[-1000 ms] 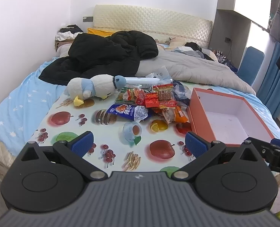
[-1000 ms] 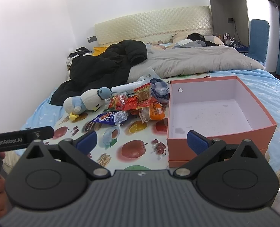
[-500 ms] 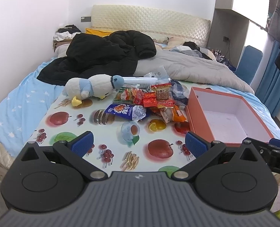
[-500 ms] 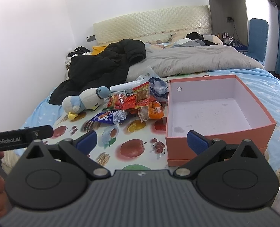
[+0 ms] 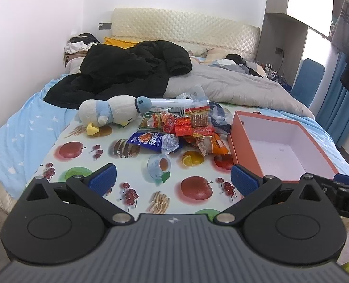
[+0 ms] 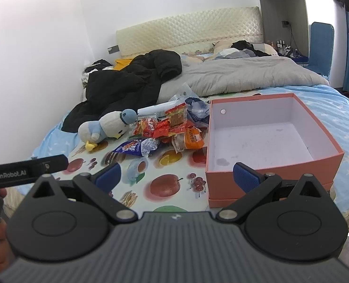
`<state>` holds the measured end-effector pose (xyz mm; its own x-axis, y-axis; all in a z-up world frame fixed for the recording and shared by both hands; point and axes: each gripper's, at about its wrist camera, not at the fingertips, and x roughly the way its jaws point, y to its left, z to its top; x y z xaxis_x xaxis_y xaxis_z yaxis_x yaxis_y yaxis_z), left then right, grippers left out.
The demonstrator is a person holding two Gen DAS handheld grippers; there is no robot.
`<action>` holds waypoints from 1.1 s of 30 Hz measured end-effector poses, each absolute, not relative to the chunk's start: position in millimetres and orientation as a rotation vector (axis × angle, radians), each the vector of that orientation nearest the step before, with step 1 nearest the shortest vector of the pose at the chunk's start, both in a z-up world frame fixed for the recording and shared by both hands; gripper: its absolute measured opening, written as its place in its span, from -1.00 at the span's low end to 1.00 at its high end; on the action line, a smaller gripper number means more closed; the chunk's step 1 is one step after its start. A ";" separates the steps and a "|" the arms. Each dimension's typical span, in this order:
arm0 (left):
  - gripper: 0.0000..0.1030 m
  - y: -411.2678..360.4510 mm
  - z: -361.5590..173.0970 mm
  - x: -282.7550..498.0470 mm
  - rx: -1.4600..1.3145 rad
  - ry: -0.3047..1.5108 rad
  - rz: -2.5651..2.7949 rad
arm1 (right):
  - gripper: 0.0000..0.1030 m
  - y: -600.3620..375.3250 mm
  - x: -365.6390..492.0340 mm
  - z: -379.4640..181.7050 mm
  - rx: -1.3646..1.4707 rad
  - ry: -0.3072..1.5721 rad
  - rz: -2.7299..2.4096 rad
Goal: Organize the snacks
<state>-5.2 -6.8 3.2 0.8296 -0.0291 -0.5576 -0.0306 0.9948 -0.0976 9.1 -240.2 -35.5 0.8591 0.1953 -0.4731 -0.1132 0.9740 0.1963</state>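
Observation:
A pile of snack packets point(image 5: 188, 127) lies on a fruit-print cloth point(image 5: 80, 162) on the bed; it also shows in the right wrist view point(image 6: 169, 127). A blue packet point(image 5: 154, 141) lies at its near edge. An empty orange box point(image 5: 250, 151) with a white inside stands to the right of the pile point(image 6: 268, 165). My left gripper point(image 5: 173, 180) is open and empty, well short of the pile. My right gripper point(image 6: 176, 176) is open and empty, near the box's front left corner.
A plush duck point(image 5: 113, 114) lies left of the snacks. A black jacket point(image 5: 127, 73) and a grey blanket point(image 5: 233, 87) lie behind. A blue chair point(image 5: 309, 77) and curtains stand at the right. The left gripper's body point(image 6: 26, 172) shows at left in the right wrist view.
Both views have shifted slightly; the snacks, duck and box have stayed in place. Both grippers stay open.

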 end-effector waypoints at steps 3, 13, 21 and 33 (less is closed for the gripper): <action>1.00 -6.3 2.2 -4.6 -0.105 0.601 -0.007 | 1.00 -239.9 9.5 -35.3 0.159 0.512 0.160; 1.00 -12.7 3.5 -1.7 -0.092 0.607 -0.038 | 1.00 -239.9 7.8 -34.5 0.164 0.522 0.161; 1.00 -16.2 -1.9 2.3 -0.096 0.621 -0.061 | 1.00 -241.6 6.3 -34.7 0.184 0.525 0.151; 1.00 -20.6 -12.9 17.0 -0.098 0.652 -0.079 | 0.99 -237.3 9.6 -44.1 0.157 0.544 0.161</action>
<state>17.0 -20.6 -12.9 0.7923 -0.1044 -0.6012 0.0431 0.9924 -0.1155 9.6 -237.3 -44.1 0.8436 0.1937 -0.5008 -0.1108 0.9754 0.1906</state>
